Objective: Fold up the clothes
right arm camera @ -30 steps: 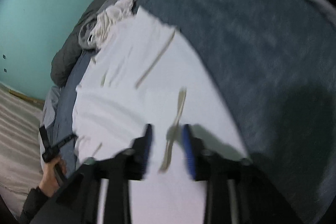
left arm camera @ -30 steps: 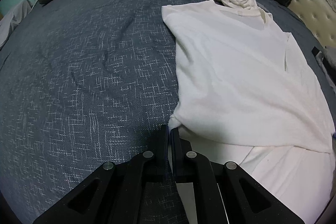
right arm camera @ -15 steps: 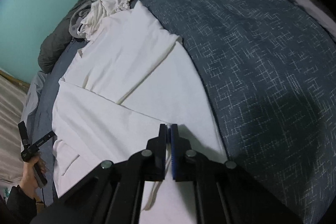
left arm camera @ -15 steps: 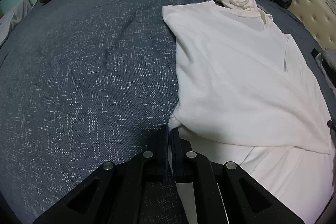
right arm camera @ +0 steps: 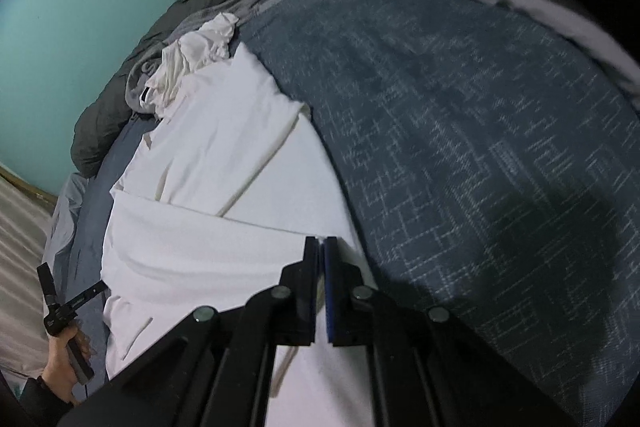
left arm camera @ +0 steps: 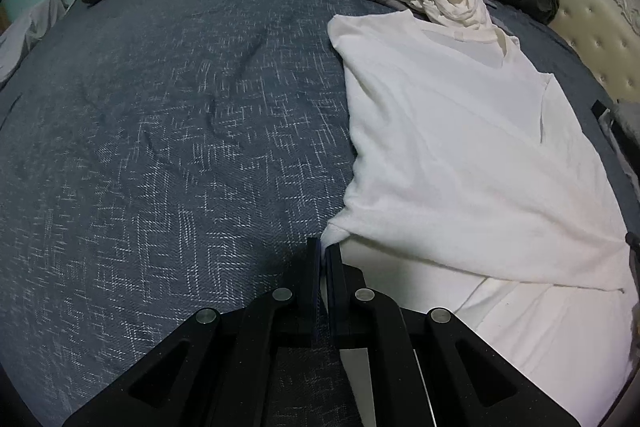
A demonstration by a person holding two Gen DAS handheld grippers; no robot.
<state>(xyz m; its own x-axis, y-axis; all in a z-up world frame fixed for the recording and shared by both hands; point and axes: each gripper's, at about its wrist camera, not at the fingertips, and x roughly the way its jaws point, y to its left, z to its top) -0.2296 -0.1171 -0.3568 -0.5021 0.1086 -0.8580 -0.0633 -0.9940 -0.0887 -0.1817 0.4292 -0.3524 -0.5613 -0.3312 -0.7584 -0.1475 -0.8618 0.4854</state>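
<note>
Blue-patterned bed (left arm camera: pixel 168 155) lies under both my tongs, which angle steeply downward. My left tongs (left arm camera: pixel 323 251) are pinched on the near-left edge of the white T-shirt (left arm camera: pixel 452 155); my right tongs (right arm camera: pixel 320 247) are clamped on its right edge, with the shirt spreading ahead.

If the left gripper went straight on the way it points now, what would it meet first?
The left gripper, shut, already pinches the white cotton shirt at its edge; going on, it would likely press that shirt into the dark blue patterned bedspread.
</note>
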